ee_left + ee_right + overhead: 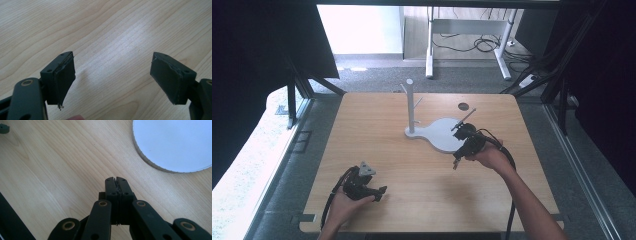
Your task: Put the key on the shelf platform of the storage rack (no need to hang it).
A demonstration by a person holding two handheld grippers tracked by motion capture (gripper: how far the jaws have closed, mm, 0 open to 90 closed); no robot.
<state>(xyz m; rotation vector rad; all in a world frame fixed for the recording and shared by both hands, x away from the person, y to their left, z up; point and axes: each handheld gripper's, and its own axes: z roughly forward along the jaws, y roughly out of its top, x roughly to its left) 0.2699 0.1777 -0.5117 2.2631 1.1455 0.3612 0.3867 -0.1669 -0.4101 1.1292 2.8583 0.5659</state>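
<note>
A white stand (410, 107) with a tall post and short pegs rises from a flat white base (443, 134) near the middle of the wooden table (387, 165). My left gripper (381, 191) rests near the table's front left, held in a hand. In the left gripper view its jaws stand wide apart over bare wood, with nothing between the pads (65, 75). My right gripper (455, 162) hovers at the base's near right edge. In the right gripper view its jaws are pressed together on nothing, and the white base's rim (150, 162) lies just beyond them.
A round dark hole (463, 106) sits in the table top at the back right. A small dark object (4, 128) lies on the wood at the far left of the right gripper view. Black frame struts flank the table, and desk legs with cables stand behind it.
</note>
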